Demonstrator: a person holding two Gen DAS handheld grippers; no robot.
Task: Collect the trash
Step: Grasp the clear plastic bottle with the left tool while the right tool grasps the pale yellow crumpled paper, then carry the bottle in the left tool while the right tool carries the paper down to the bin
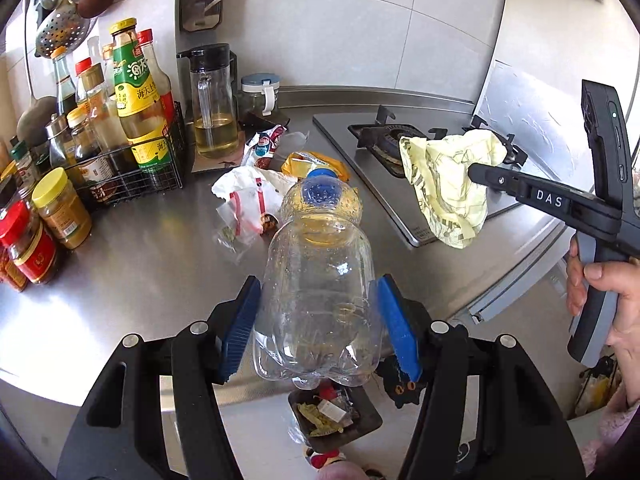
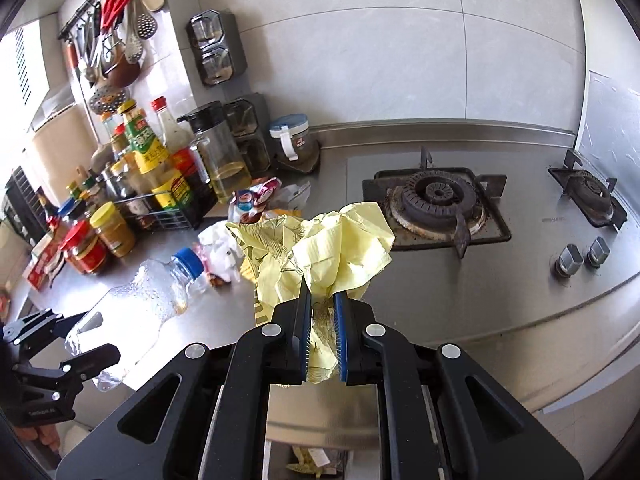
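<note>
My left gripper (image 1: 320,292) is shut on an empty clear plastic bottle (image 1: 320,280) with a blue cap, held above the steel counter's front edge; its blue pads press the bottle's sides. The same bottle (image 2: 140,304) and left gripper (image 2: 86,344) show at the lower left of the right wrist view. My right gripper (image 2: 322,300) is shut on a crumpled pale yellow wrapper (image 2: 336,252), lifted off the counter. That wrapper (image 1: 448,184) hangs from the right gripper (image 1: 476,170) near the stove. More wrappers (image 1: 256,196) lie on the counter behind the bottle.
A wire rack of sauce bottles (image 1: 132,120) and jars (image 1: 60,208) crowd the left. An oil jug (image 1: 212,112) stands behind the trash. The gas stove (image 2: 436,208) lies to the right. A dark bin with scraps (image 1: 332,416) sits below the counter edge. A hand (image 1: 600,300) grips the right tool.
</note>
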